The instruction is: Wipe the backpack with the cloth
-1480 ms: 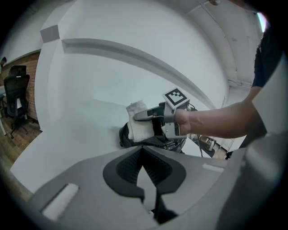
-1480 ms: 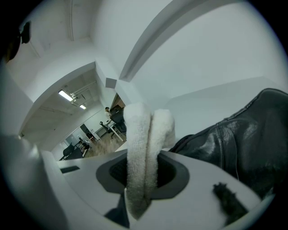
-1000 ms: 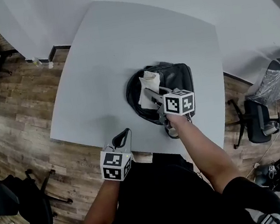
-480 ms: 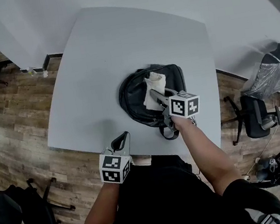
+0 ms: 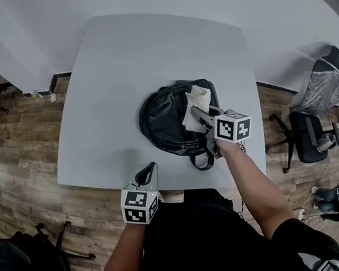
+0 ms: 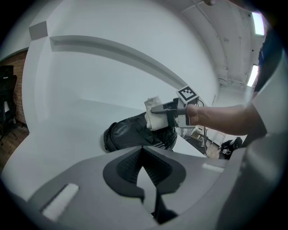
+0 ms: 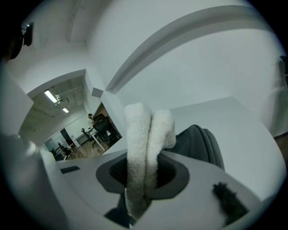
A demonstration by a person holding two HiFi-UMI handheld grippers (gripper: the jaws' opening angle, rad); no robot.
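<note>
- Your right claw (image 5: 199, 113) is clamped on the white fluffy cloth (image 5: 195, 104), pressed against the black fabric backpack (image 5: 164, 123) lying on the pale grey worktop (image 5: 115, 70).
- Your left claw (image 5: 148, 172) is narrow and empty, at the worktop's near edge.

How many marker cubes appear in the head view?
2. One cube rides on the left gripper by the table's near edge; the other cube on the right gripper over the backpack. None seems hidden.

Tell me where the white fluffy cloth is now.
In the head view, the white fluffy cloth is right of centre, held by the right gripper over the black backpack.
</note>
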